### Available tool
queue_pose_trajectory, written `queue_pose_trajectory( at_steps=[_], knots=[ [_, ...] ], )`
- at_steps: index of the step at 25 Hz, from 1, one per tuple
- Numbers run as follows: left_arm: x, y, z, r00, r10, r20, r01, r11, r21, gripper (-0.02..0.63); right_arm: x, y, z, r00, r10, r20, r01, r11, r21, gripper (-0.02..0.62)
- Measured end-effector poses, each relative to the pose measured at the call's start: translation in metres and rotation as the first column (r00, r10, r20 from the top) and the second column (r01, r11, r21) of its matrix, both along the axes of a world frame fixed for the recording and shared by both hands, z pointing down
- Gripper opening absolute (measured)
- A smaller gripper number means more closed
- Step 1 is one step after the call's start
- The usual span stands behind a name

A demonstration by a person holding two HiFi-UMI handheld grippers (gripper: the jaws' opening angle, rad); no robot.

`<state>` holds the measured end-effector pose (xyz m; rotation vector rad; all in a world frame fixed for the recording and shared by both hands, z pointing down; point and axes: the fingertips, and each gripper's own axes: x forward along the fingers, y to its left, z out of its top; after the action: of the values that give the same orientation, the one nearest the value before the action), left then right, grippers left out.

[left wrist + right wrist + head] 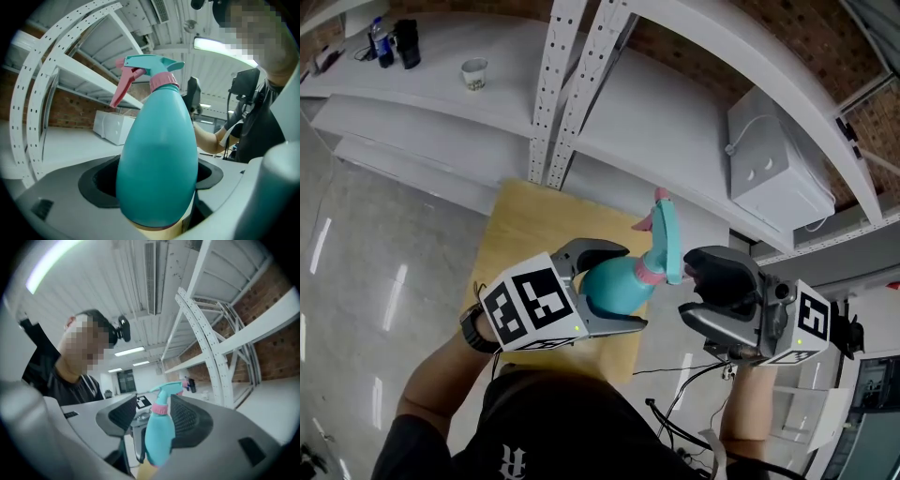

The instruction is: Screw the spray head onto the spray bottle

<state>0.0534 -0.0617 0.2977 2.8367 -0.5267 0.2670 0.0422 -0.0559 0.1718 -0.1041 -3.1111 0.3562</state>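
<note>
Within left hand-held gripper (pixel 633 286): spray bottle (pixel 612 283).

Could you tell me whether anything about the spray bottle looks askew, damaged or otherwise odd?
Nothing stands out: the spray head sits straight on the spray bottle in the left tool; no spill or damage shows.

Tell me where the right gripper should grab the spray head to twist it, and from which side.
Grip the pink collar under the spray head, coming in from the right, where the open right gripper is: the collar is round and the trigger points away.
</note>
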Motion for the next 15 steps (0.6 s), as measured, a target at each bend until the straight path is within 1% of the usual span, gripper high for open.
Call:
queue_pose_trajectory(
  at_steps=[1, 2, 3, 4, 6, 8, 10, 11, 13, 15],
  knots=[
    [0.003, 0.008, -0.003, 0.999, 0.049, -0.015, -0.049, 0.999, 0.003, 0.433, 0.007, -0.003, -0.009, 0.995, -0.051, 0.082, 0.053, 0.998, -0.025, 0.201],
    [0.006, 0.018, -0.007, 0.994, 0.106, -0.034, -0.106, 0.994, 0.007, 0.433, 0.015, -0.01, -0.017, 0.981, -0.094, 0.17, 0.104, 0.993, -0.052, 0.201],
    [0.009, 0.028, -0.012, 0.984, 0.167, -0.058, -0.167, 0.986, 0.012, 0.433, 0.022, -0.019, -0.023, 0.959, -0.129, 0.251, 0.153, 0.985, -0.079, 0.215],
    [0.012, 0.039, -0.017, 0.97, 0.229, -0.084, -0.228, 0.973, 0.018, 0.431, 0.026, -0.028, -0.026, 0.936, -0.163, 0.313, 0.204, 0.974, -0.101, 0.24],
    [0.017, 0.06, -0.029, 0.928, 0.344, -0.145, -0.343, 0.939, 0.03, 0.431, 0.022, -0.035, -0.024, 0.89, -0.248, 0.382, 0.316, 0.941, -0.125, 0.274],
    [0.022, 0.078, -0.041, 0.875, 0.438, -0.208, -0.439, 0.897, 0.044, 0.433, 0.01, -0.02, -0.022, 0.833, -0.376, 0.406, 0.451, 0.886, -0.105, 0.294],
    [0.026, 0.091, -0.049, 0.821, 0.506, -0.263, -0.512, 0.858, 0.053, 0.431, -0.004, 0.01, -0.021, 0.764, -0.516, 0.387, 0.573, 0.819, -0.039, 0.295],
    [0.028, 0.097, -0.052, 0.799, 0.53, -0.284, -0.539, 0.84, 0.052, 0.433, -0.01, 0.025, -0.021, 0.734, -0.572, 0.366, 0.617, 0.787, -0.008, 0.295],
    [0.03, 0.104, -0.053, 0.766, 0.563, -0.309, -0.579, 0.814, 0.048, 0.433, -0.02, 0.044, -0.019, 0.691, -0.643, 0.33, 0.675, 0.738, 0.024, 0.295],
    [0.032, 0.107, -0.052, 0.749, 0.581, -0.317, -0.601, 0.798, 0.044, 0.431, -0.026, 0.055, -0.019, 0.664, -0.685, 0.3, 0.711, 0.703, 0.032, 0.295]
  ],
)
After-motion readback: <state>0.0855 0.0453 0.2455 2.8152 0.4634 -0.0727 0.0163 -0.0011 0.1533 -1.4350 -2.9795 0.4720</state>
